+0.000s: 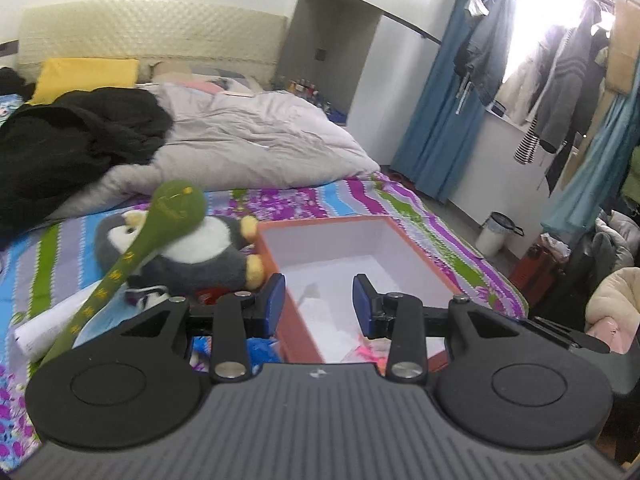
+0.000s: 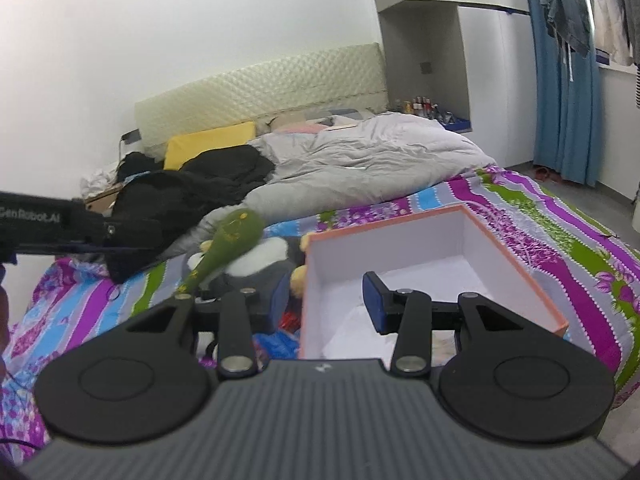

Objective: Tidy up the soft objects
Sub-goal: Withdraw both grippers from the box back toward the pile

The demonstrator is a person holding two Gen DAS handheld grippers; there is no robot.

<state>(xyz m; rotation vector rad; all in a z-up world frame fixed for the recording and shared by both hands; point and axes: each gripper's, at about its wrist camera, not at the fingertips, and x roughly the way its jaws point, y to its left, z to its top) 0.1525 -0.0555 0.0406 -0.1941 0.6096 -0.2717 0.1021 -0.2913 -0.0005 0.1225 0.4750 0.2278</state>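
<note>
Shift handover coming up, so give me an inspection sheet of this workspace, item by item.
Surface: bed with a purple, blue and green striped floral sheet.
Job's things: grey and white plush penguin lying left of the orange cardboard box with white interior; long green plush club resting across the penguin.
Clutter: rumpled grey duvet, black garment heap, yellow pillow, rolled white paper.
Grippers: left gripper and right gripper, jaws apart, nothing between them.
Cables: nothing seen.
Surroundings: blue curtain, hanging clothes, white bin on the floor.
</note>
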